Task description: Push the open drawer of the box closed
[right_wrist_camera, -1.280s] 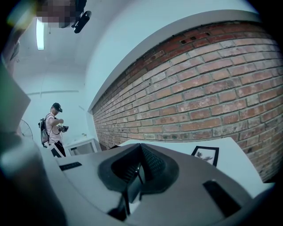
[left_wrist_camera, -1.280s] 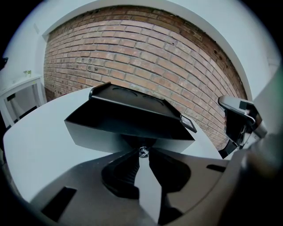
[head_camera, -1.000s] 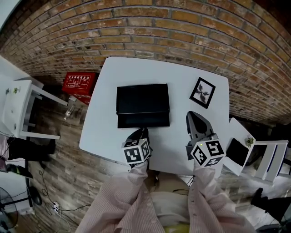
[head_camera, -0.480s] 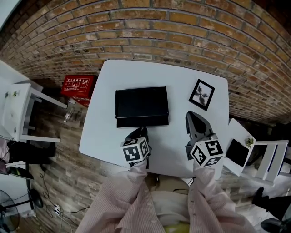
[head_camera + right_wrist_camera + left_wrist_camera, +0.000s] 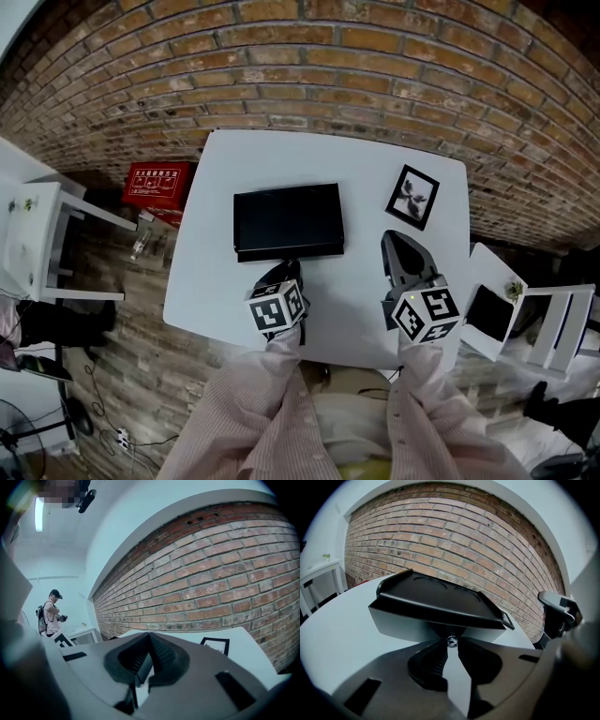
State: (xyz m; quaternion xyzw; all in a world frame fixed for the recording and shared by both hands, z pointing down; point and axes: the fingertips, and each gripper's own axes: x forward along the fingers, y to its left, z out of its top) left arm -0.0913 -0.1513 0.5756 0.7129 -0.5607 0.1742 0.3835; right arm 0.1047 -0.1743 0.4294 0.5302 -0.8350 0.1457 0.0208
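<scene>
The left gripper [image 5: 292, 265] has its jaws narrowly pinching the small silver knob [image 5: 451, 641] on the black rectangular box's [image 5: 288, 218] near drawer front [image 5: 408, 626]. The right gripper [image 5: 394, 237] has its jaws together, empty.

Red brick wall [image 5: 375, 56], grey plank floor [image 5: 122, 314], white side table [image 5: 33, 230].

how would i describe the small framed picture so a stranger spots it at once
Start at the white table in front of the brick wall. Right of the black box, near the table's far right corner, the framed picture lies flat and askew. It alone has a black frame around a white mat.
</scene>
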